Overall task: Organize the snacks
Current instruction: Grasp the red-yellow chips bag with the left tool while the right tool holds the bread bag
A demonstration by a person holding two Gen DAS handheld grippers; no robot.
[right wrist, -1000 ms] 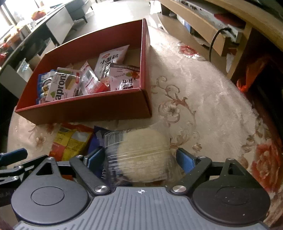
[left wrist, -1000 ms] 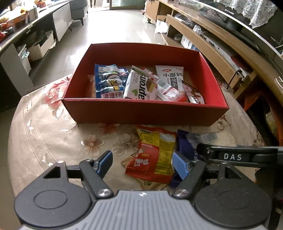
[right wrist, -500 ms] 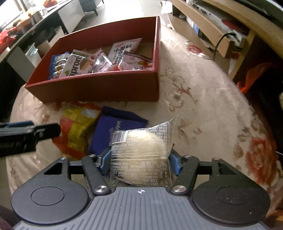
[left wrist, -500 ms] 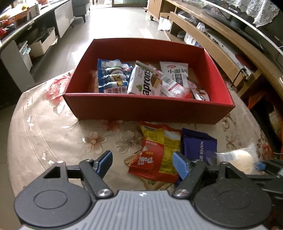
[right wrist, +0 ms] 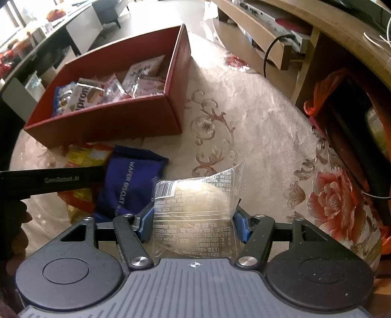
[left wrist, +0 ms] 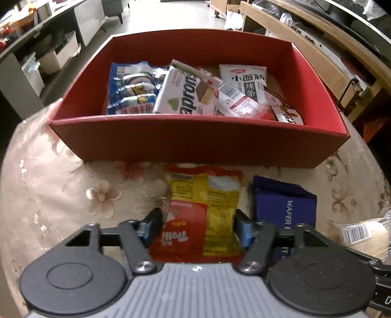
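A red box (left wrist: 195, 144) (right wrist: 114, 122) holds several snack packs at the back of the round table. In front of it lie a red-and-yellow snack bag (left wrist: 202, 210) and a dark blue wafer biscuit pack (left wrist: 286, 208) (right wrist: 129, 181). My left gripper (left wrist: 198, 227) is open, its fingers on either side of the red-and-yellow bag, low over the cloth. My right gripper (right wrist: 193, 225) is shut on a clear-wrapped pale bun (right wrist: 198, 208), held above the table to the right of the blue pack. The bun also shows in the left wrist view (left wrist: 364, 232).
A floral tablecloth (right wrist: 256, 137) covers the table. Wooden shelving (right wrist: 268, 44) and an orange bag (right wrist: 325, 93) stand to the right. A grey cabinet (left wrist: 90, 22) and floor lie beyond the box.
My left gripper has moved forward and down, so its fingers now straddle the red-and-yellow bag. My right gripper has lifted the bun and drawn it back to the right, off the blue pack.
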